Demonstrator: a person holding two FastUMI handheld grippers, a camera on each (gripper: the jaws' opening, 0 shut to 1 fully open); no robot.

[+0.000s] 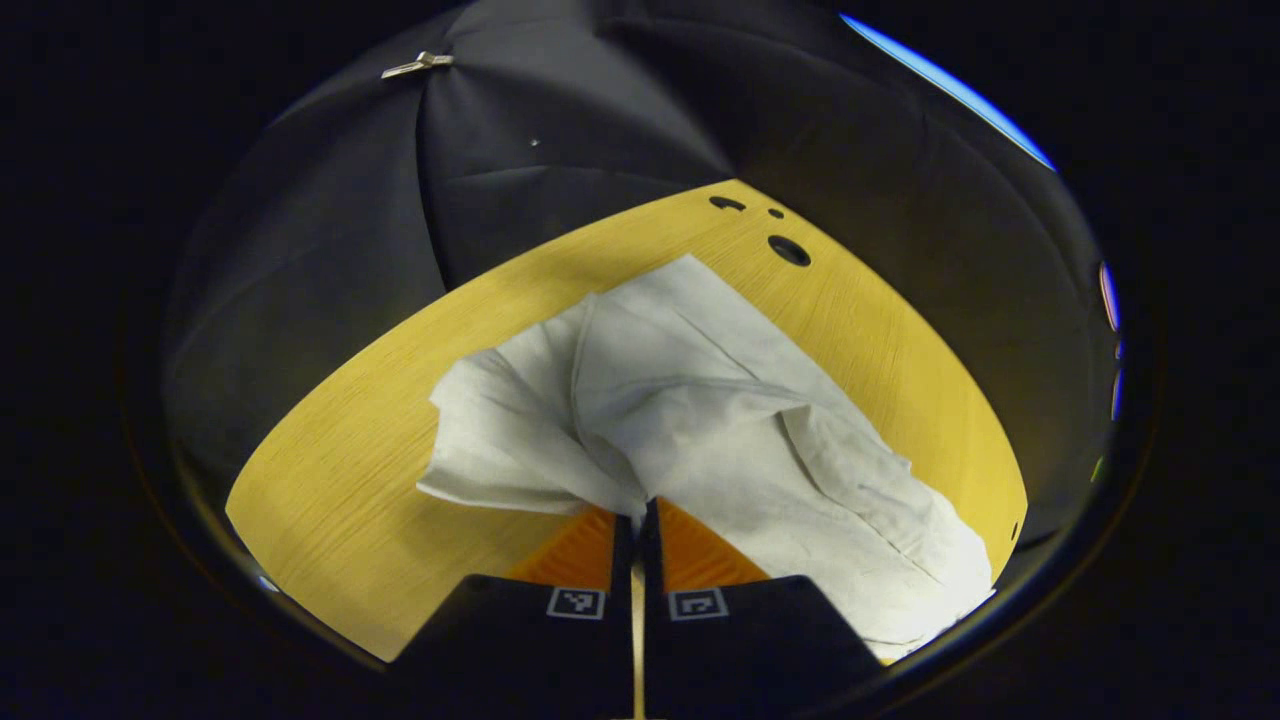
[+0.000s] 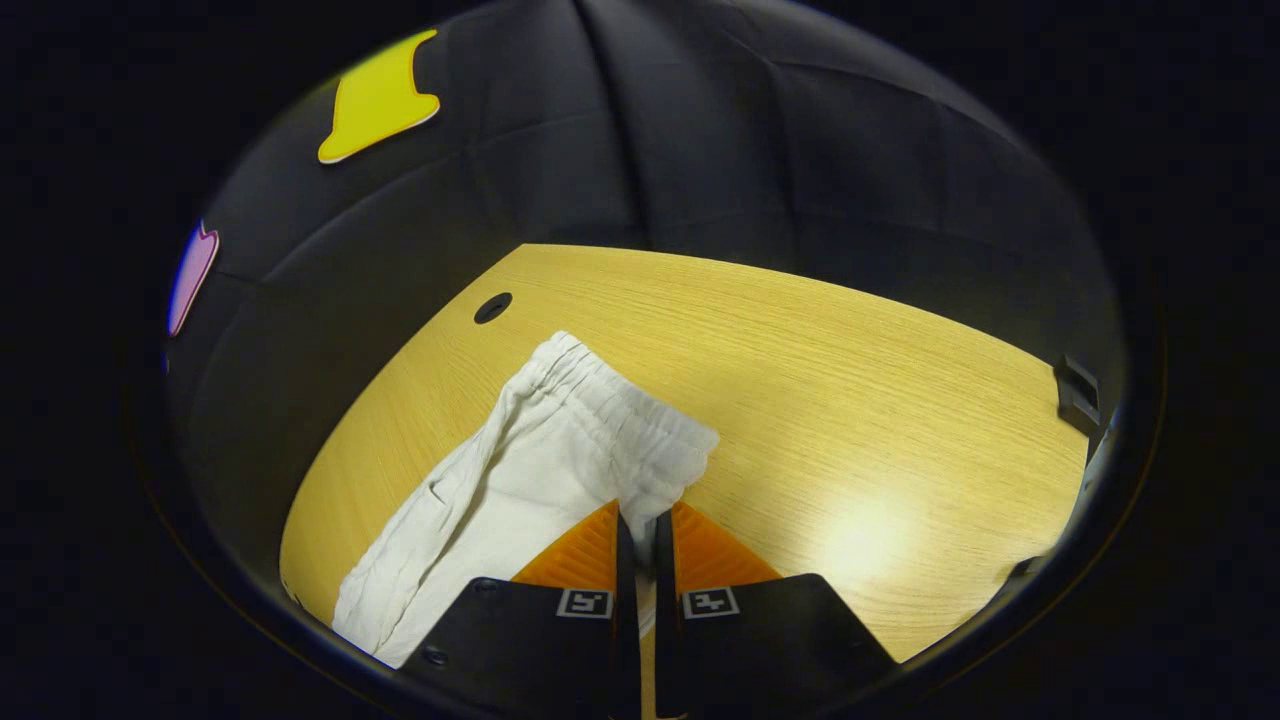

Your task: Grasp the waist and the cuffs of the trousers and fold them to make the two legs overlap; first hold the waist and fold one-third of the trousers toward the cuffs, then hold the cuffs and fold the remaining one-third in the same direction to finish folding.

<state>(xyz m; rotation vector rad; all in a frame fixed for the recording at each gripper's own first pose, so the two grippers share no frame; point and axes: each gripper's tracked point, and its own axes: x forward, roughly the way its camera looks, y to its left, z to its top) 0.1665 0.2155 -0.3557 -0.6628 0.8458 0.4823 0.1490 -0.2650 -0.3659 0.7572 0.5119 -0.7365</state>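
White trousers (image 1: 720,400) lie rumpled on the yellow wooden table (image 1: 330,500). In the left gripper view the legs run away from me, one lying partly over the other, with a loose flap at the left. My left gripper (image 1: 637,512) is shut on the near edge of the cloth at the cuff end. In the right gripper view the elastic waistband (image 2: 610,400) of the trousers (image 2: 500,500) faces up and right. My right gripper (image 2: 645,525) is shut on the waist corner, and white cloth shows between its fingers.
The table has round cable holes (image 1: 789,250) (image 2: 492,307) near its far edge. A black clamp (image 2: 1078,392) sits on the table's right edge. Bare wood (image 2: 850,420) stretches to the right of the waistband. Black booth cloth surrounds the table.
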